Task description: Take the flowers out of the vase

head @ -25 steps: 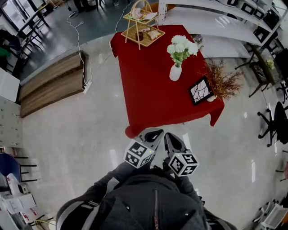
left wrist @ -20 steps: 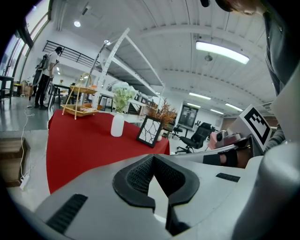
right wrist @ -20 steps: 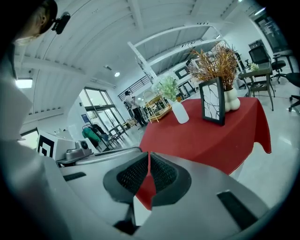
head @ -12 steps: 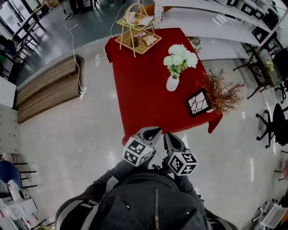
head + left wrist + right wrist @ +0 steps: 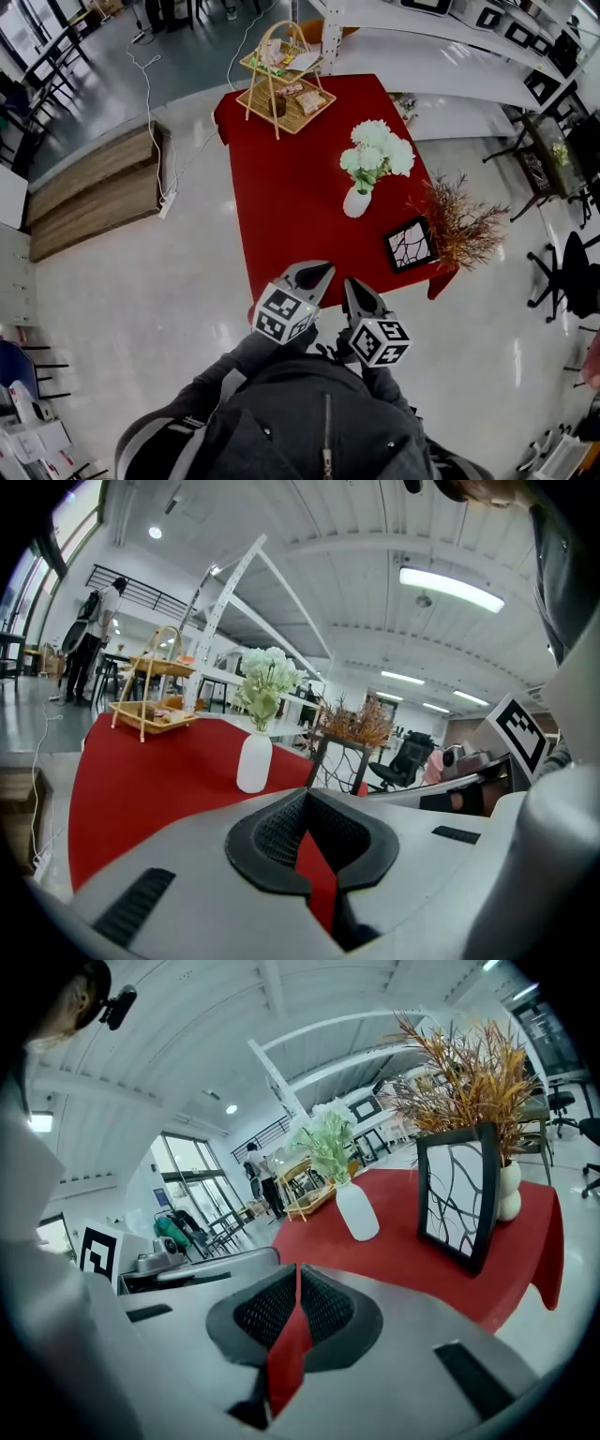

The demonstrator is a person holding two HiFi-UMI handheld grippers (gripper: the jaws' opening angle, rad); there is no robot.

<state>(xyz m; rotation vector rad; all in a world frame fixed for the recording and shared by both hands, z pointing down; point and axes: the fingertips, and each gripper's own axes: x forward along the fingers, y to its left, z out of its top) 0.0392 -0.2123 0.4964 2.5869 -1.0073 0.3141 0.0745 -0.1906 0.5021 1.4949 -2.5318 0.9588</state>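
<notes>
A white vase (image 5: 356,202) with white and green flowers (image 5: 377,155) stands upright on the red-clothed table (image 5: 281,206), right of its middle. Both grippers are held close together in front of the person's chest, at the table's near edge and well short of the vase. The left gripper (image 5: 314,274) is shut with nothing in it, and so is the right gripper (image 5: 354,287). The left gripper view shows the vase (image 5: 254,761) and flowers (image 5: 267,677) far ahead beyond its closed jaws (image 5: 305,794). The right gripper view shows the vase (image 5: 357,1211) past its closed jaws (image 5: 297,1271).
A two-tier wicker stand (image 5: 278,80) with snacks sits at the table's far end. A black picture frame (image 5: 410,246) and dried orange branches (image 5: 459,220) stand at the near right corner. A wooden bench (image 5: 94,192) lies left; office chairs (image 5: 572,272) stand right.
The person and both grippers have moved forward to the table. The table's near edge, earlier a little ahead of the gripper tips, now lies at them. Both jaws stay shut.
</notes>
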